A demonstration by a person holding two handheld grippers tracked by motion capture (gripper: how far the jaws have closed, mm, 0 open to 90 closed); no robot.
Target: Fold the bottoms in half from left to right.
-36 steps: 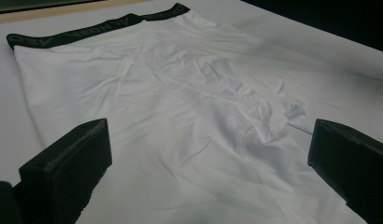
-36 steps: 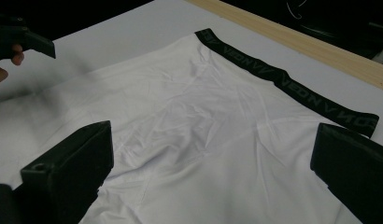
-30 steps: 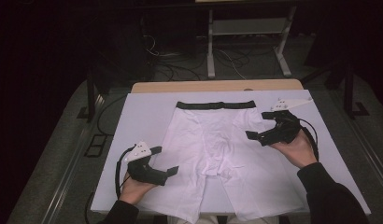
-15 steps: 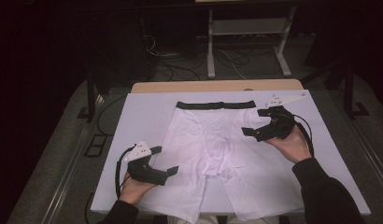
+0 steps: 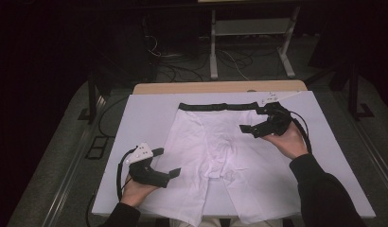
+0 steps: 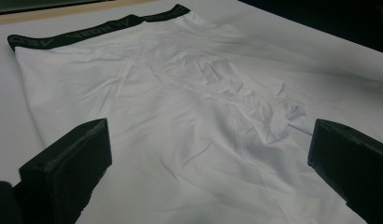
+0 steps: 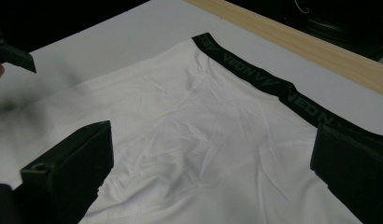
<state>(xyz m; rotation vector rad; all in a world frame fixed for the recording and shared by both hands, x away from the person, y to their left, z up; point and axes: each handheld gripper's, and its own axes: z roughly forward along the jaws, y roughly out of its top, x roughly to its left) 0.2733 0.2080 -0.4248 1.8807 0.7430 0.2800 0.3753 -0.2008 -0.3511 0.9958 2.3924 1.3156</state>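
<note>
The worktop [image 5: 239, 87] is covered w/ a white sheet [image 5: 140, 118]; a bare wooden strip is left showing along the far edge. White boxer shorts [image 5: 220, 156] w/ a black waistband [image 5: 216, 106] are laid flat on the sheet, approx. centred, waistband at the far side, legs toward the near edge.

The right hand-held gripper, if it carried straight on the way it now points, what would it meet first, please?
Probably the white boxer shorts: the right hand-held gripper points down and across their upper part, open jaws on either side of white fabric, though its height above them is unclear.
</note>
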